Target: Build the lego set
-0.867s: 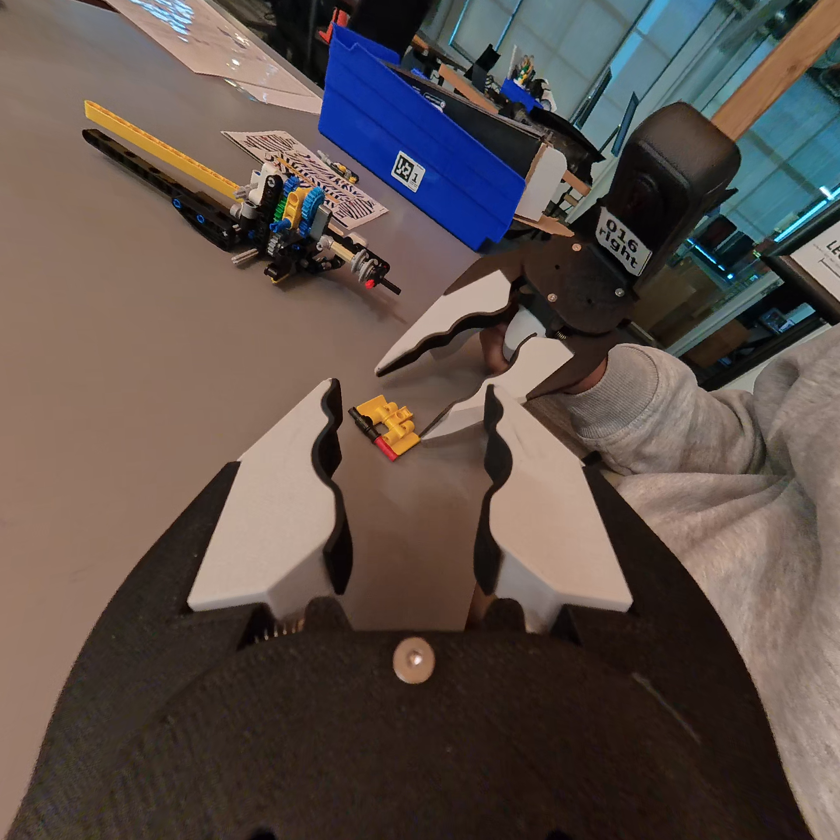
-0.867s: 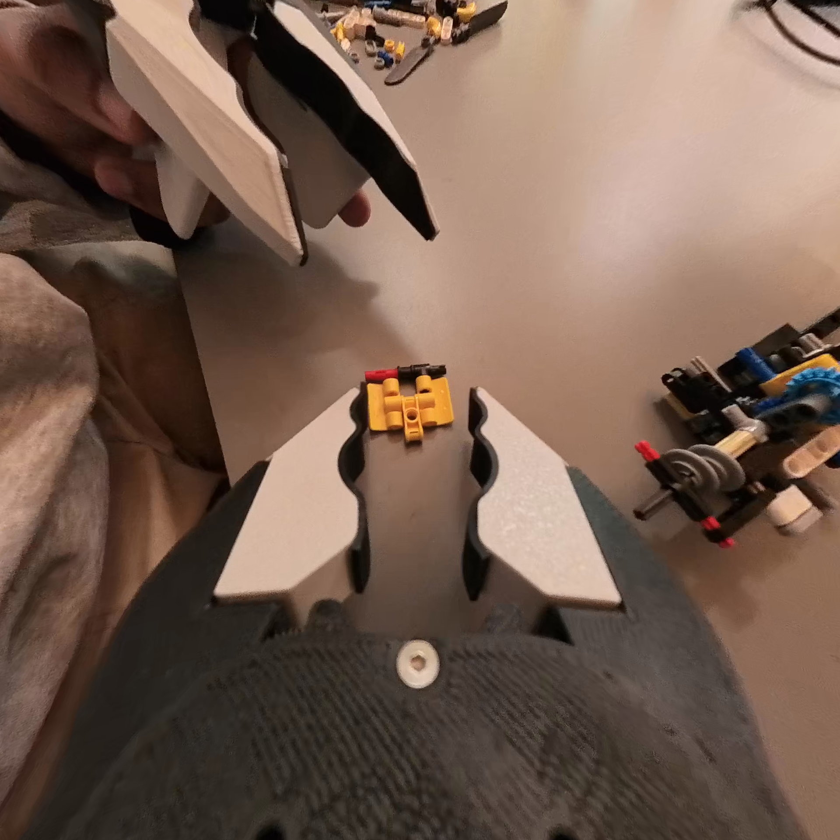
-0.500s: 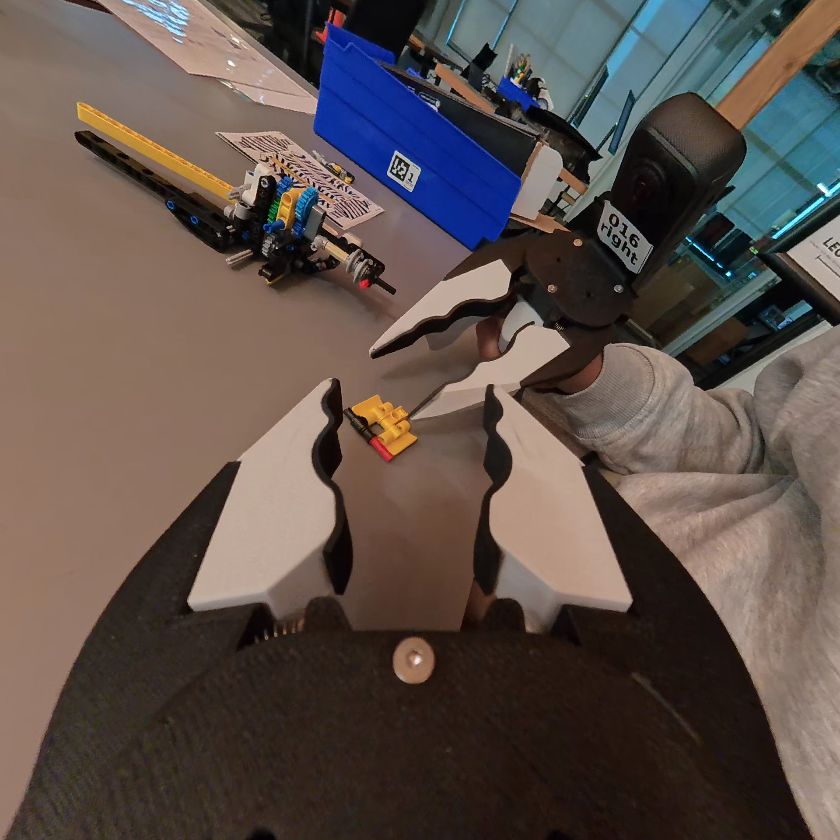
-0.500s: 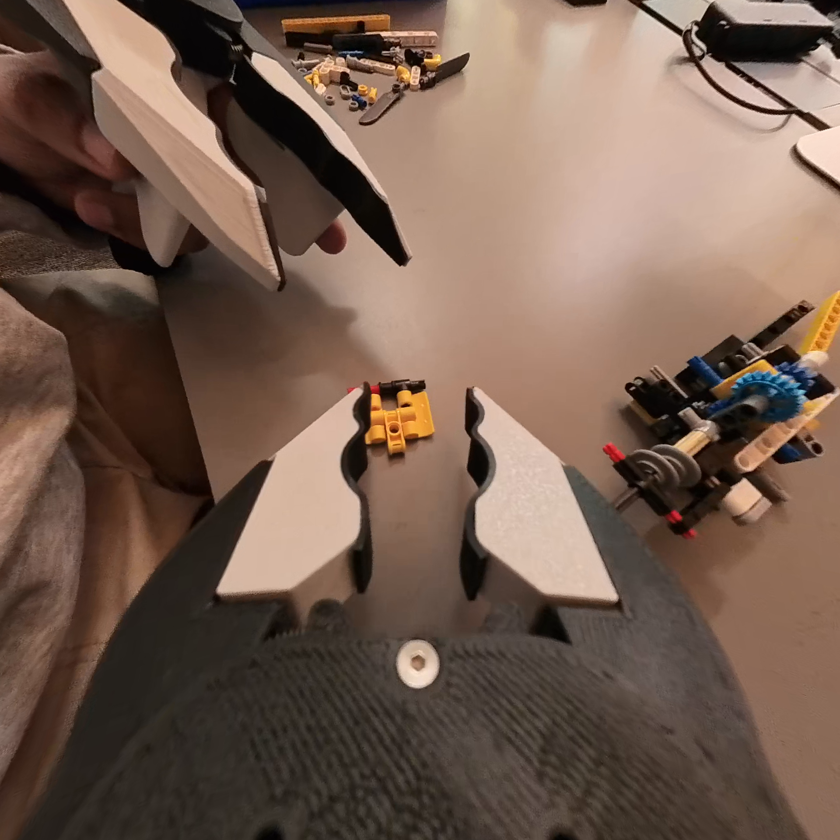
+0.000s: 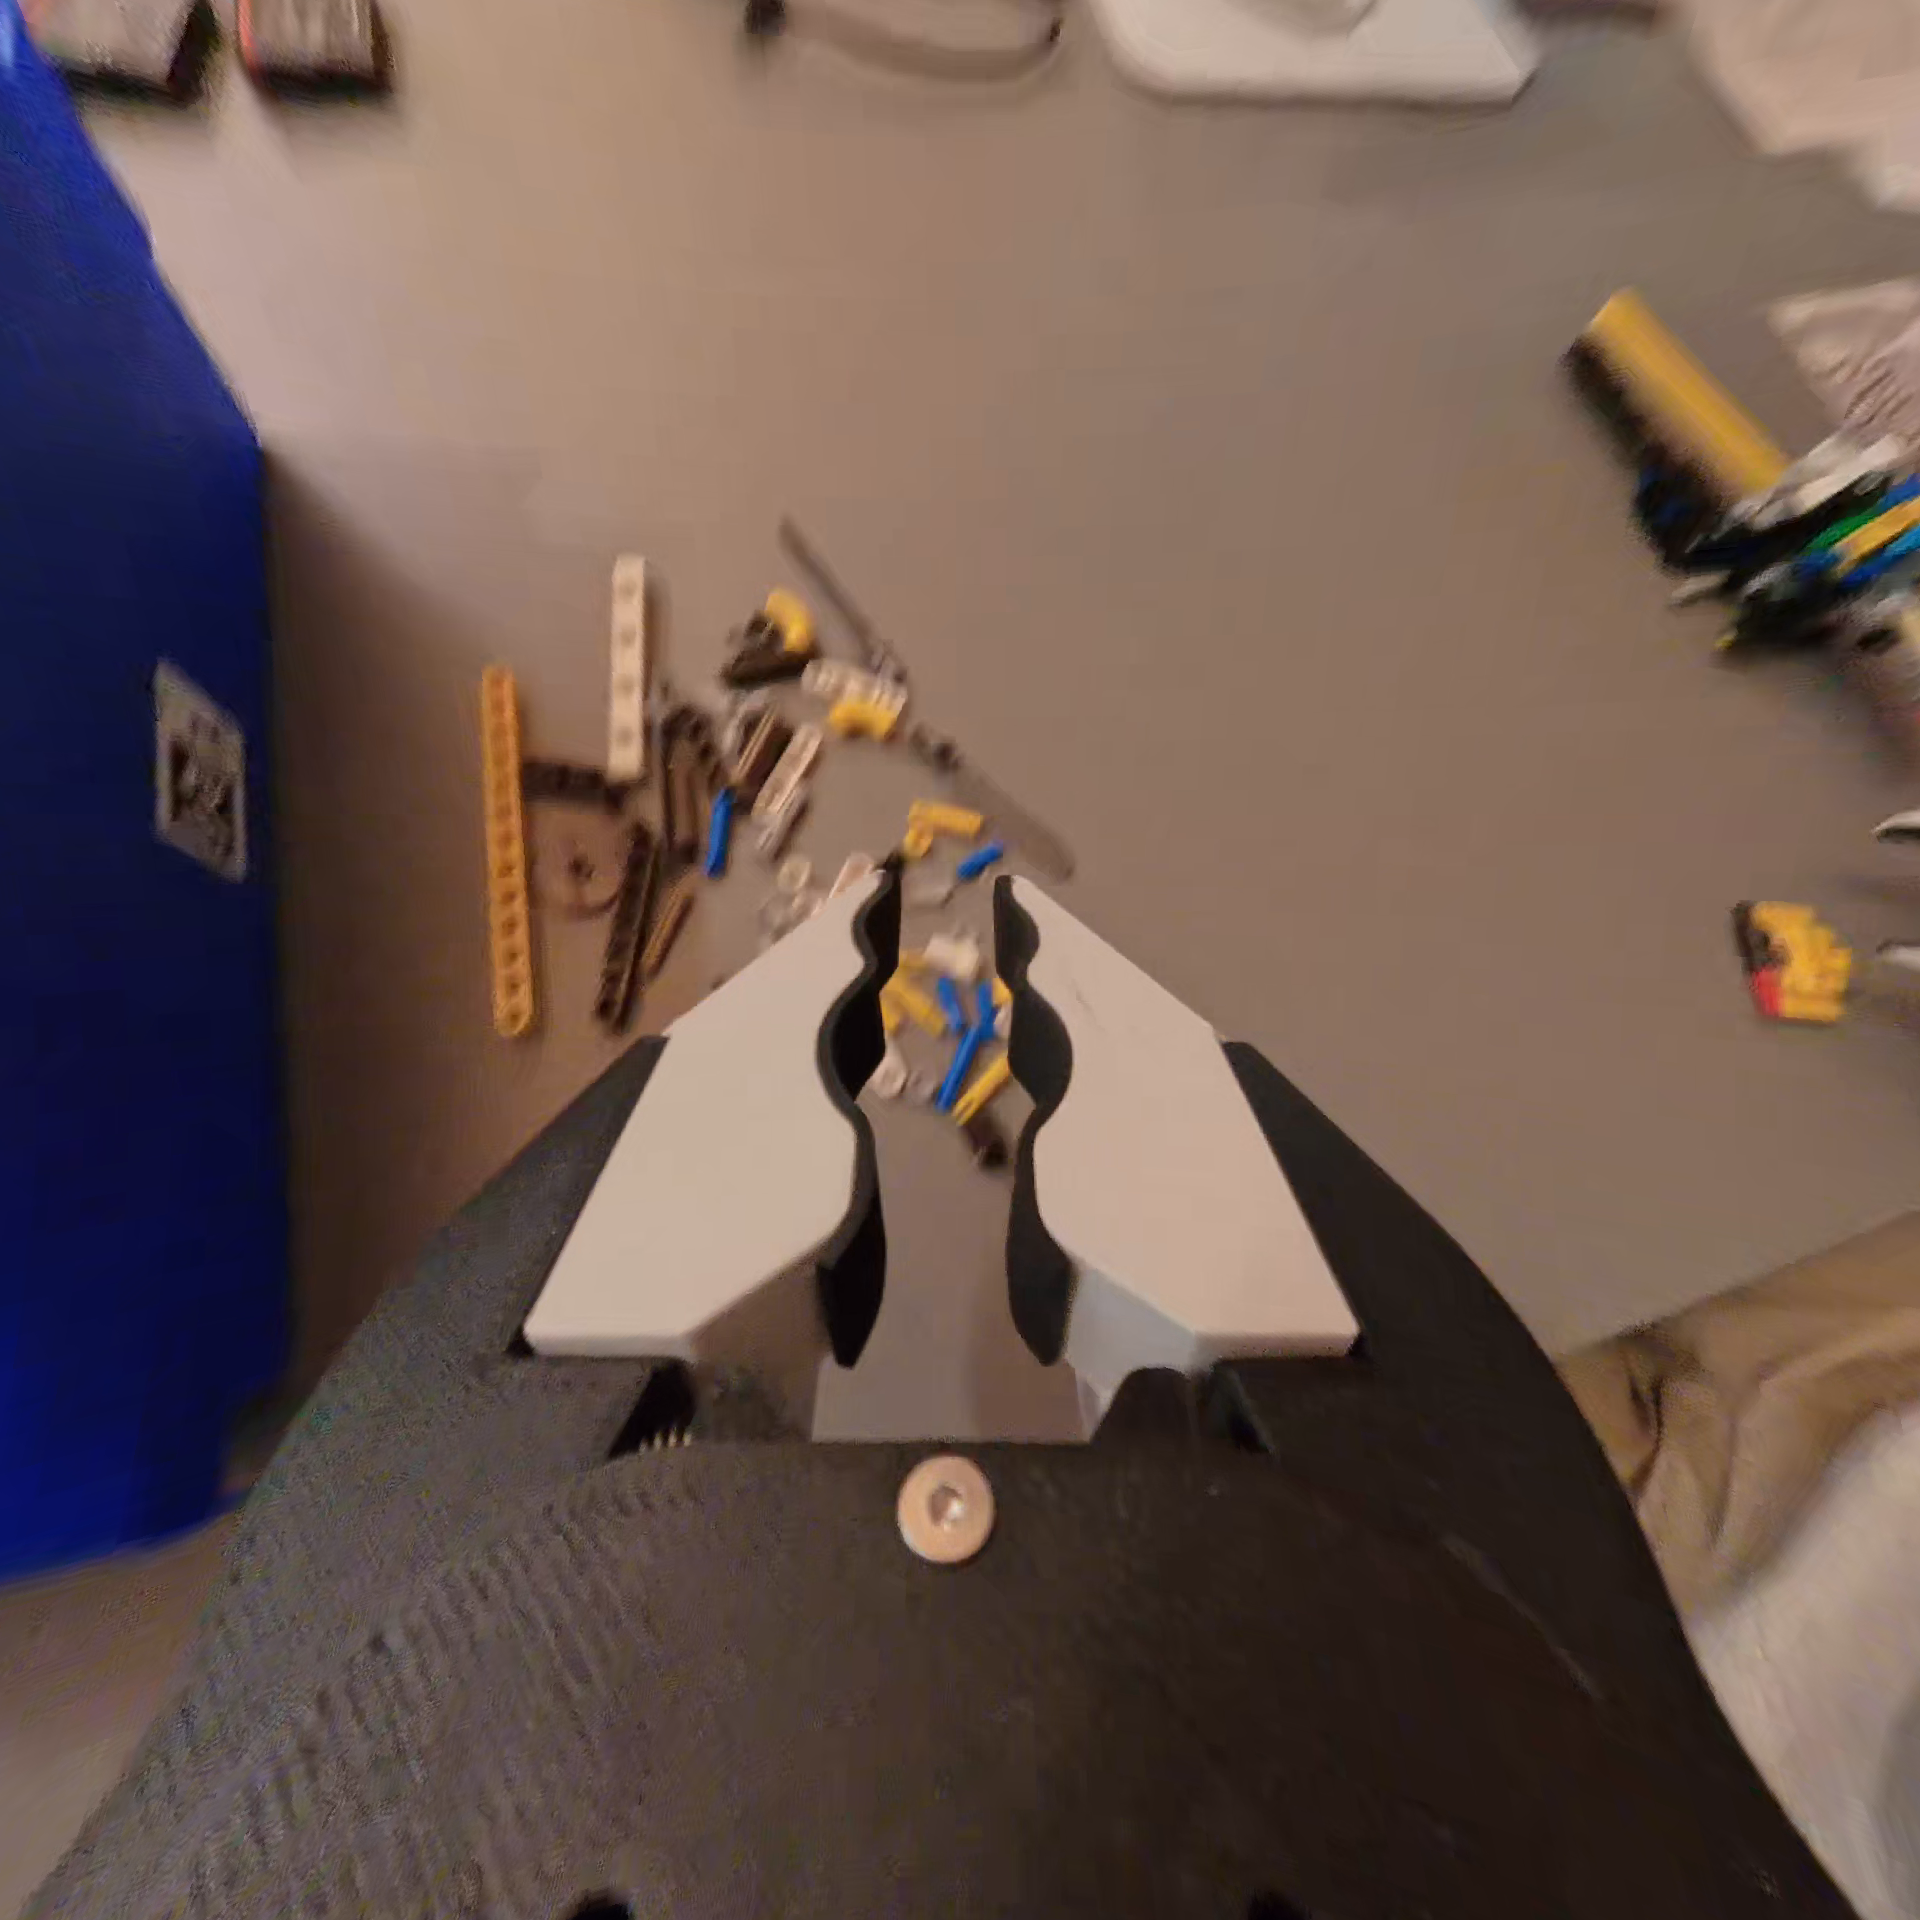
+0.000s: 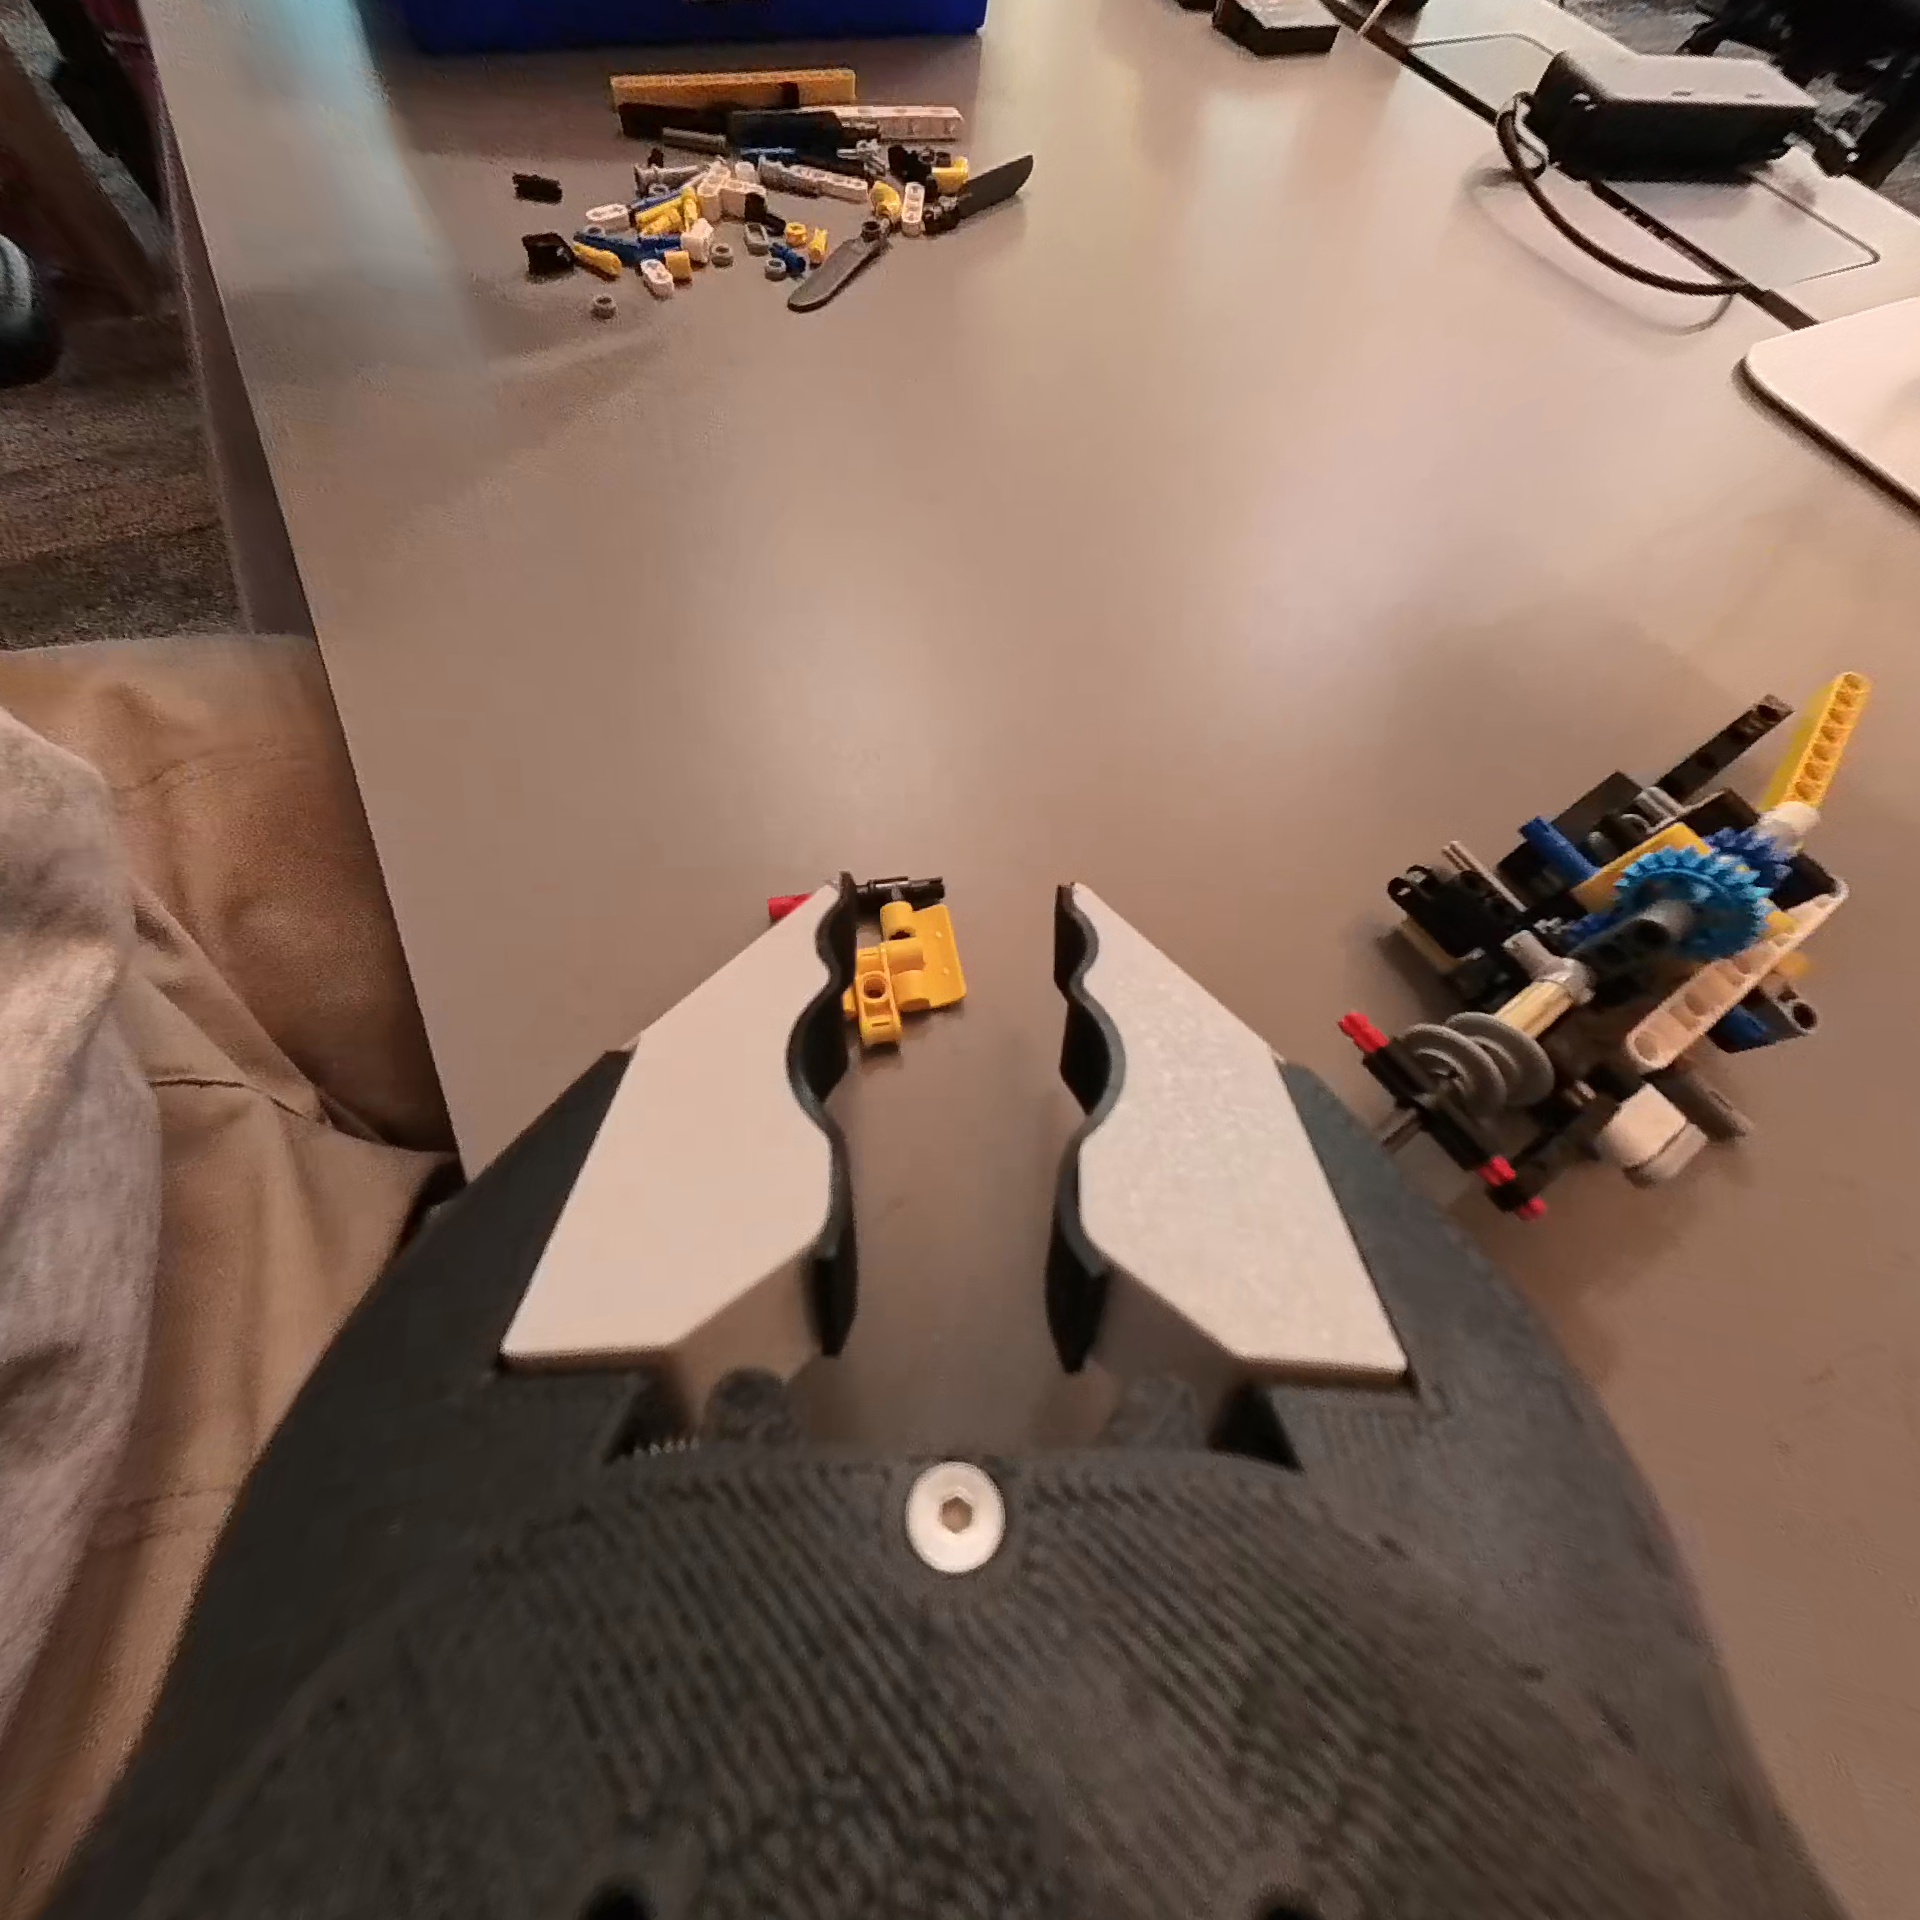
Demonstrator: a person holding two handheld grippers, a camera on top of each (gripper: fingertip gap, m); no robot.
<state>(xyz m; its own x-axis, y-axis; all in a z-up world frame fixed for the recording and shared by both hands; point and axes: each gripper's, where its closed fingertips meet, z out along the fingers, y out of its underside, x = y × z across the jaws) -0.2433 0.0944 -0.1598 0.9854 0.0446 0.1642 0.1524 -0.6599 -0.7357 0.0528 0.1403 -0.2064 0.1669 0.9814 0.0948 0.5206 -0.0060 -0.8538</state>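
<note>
A small yellow sub-assembly (image 6: 906, 968) with black and red pins lies on the grey table just ahead of my open, empty right gripper (image 6: 948, 902), close to its left finger. It also shows at the right of the blurred left wrist view (image 5: 1797, 961). The part-built model (image 6: 1621, 961) with a blue gear, grey discs and a yellow beam lies to the right; it shows in the left wrist view too (image 5: 1808, 520). My left gripper (image 5: 943, 883) is open and empty, above a pile of loose pieces (image 5: 790, 800). The pile shows far off in the right wrist view (image 6: 758, 197).
A blue bin (image 5: 114, 831) stands left of the pile. A black power brick with a cable (image 6: 1662, 104) and a white flat object (image 6: 1860, 395) lie at the far right. The table's near edge (image 6: 343, 810) runs along the left, beside a person's clothing (image 6: 94, 1091). Spacing between my two grippers at the tips: around 30 centimeters.
My left gripper has swung away from the yellow sub-assembly to over the loose pile and left the right wrist view. Its jaws are narrower. My right gripper has drawn back slightly and opened wider.
</note>
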